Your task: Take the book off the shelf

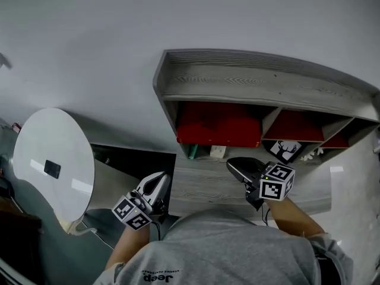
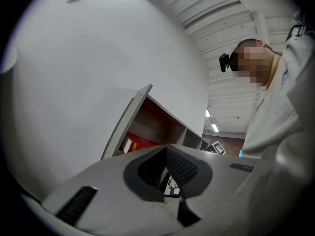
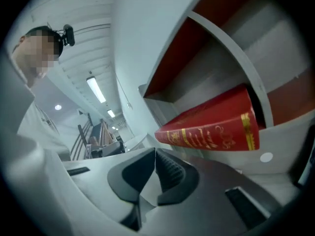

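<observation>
The red book (image 3: 211,127) lies flat in the left compartment of the grey shelf (image 1: 261,79), spine outward. The spine carries gold bands and gold lettering too small to read. The right gripper (image 3: 155,154) hangs just before it with its jaws drawn together and nothing between them. The left gripper (image 2: 165,149) is lower and to the left, its jaws likewise together and empty. A black-and-white deer card (image 1: 285,149) leans in the middle compartment. The person's grey shirt (image 1: 237,248) reads "Jeep".

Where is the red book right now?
In the head view, the book lies in the shelf's left compartment, just beyond the right tongs.
</observation>
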`<state>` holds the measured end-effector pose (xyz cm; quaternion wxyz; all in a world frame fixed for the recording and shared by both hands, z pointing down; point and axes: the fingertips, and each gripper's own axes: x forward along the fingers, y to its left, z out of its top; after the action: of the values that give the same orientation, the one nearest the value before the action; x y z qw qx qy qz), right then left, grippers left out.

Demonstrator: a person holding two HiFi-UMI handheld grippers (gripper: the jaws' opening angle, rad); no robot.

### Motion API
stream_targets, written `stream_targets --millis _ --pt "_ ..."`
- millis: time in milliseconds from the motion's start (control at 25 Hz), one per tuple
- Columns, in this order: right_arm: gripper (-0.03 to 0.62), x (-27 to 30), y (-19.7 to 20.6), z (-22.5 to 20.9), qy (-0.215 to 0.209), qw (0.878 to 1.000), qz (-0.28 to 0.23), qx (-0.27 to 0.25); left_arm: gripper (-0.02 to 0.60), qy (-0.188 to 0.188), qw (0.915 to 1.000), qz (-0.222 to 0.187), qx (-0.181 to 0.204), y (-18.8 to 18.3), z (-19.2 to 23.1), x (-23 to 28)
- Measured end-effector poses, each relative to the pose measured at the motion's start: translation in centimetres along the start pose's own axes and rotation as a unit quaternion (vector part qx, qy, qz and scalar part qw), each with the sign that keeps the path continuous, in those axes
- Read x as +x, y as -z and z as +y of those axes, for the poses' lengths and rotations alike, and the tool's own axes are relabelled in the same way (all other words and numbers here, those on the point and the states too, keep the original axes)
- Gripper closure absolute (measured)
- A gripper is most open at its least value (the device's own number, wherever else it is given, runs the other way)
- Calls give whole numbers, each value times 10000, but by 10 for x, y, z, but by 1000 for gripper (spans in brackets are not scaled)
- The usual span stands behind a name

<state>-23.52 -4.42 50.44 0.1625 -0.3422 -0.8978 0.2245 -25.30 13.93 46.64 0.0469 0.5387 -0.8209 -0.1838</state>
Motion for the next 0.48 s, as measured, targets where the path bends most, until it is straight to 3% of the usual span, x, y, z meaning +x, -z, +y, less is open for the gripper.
stream_targets --millis 80,280,480 --pt "544 9 3 -6 -169 9982 56 579 569 -27 9999 102 -38 7 7 11" --pt "337 35 -4 -23 -596 9717 -240 2271 571 12 9995 242 -218 16 27 29" --pt "227 55 4 -49 104 9348 -535 3509 571 298 9980 372 -405 13 49 33"
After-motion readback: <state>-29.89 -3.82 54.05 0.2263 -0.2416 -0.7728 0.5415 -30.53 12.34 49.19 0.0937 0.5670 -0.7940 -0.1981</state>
